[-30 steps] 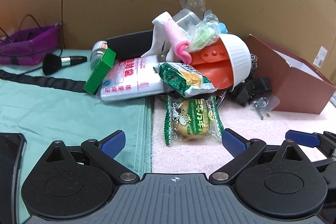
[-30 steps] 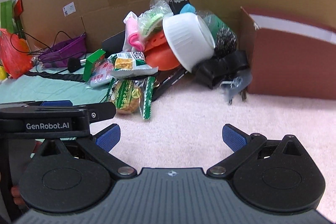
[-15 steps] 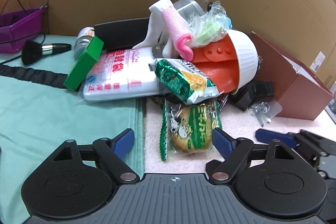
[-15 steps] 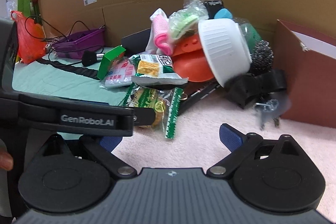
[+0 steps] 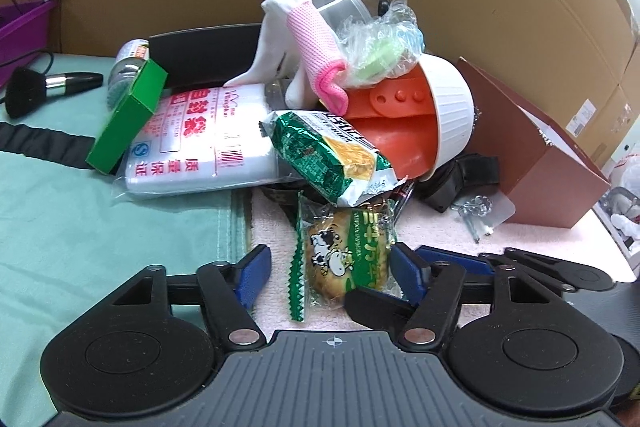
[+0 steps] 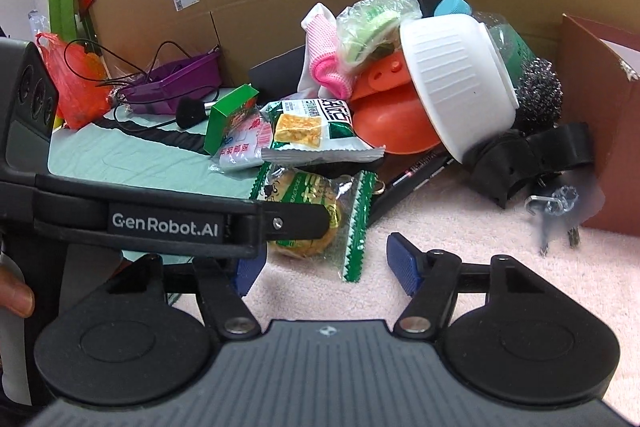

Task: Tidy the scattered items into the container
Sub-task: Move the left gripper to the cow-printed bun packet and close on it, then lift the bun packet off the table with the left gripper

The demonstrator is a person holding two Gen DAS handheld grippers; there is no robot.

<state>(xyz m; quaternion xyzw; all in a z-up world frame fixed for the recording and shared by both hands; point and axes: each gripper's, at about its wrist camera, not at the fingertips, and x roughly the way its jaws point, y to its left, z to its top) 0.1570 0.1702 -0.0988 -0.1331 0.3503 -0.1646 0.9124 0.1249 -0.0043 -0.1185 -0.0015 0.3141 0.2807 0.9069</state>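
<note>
A clear packet with a round cookie and a cow print (image 5: 344,259) lies on the pink towel at the front of the pile. My left gripper (image 5: 330,271) straddles it with jaws closing. The right pad is at the packet's edge and the left pad stands clear of it. My right gripper (image 6: 326,267) sits just right of it, also closing, with only the packet's (image 6: 312,219) green edge and towel between its pads. A left gripper finger (image 6: 296,223) crosses over the packet in the right wrist view. A brown-red open box (image 5: 532,155) stands at the right.
Behind the packet is a heap: a green cracker bag (image 5: 328,155), a white bowl (image 5: 448,107) over an orange piece, a bag pack (image 5: 200,139), a green carton (image 5: 128,115), a pink cloth and a clear cup. A purple tray (image 6: 176,83) and cardboard walls stand at the back.
Both grippers moved forward to the cookie packet and their jaws narrowed. The left gripper now has the packet between its pads, and its finger reaches further across the right wrist view.
</note>
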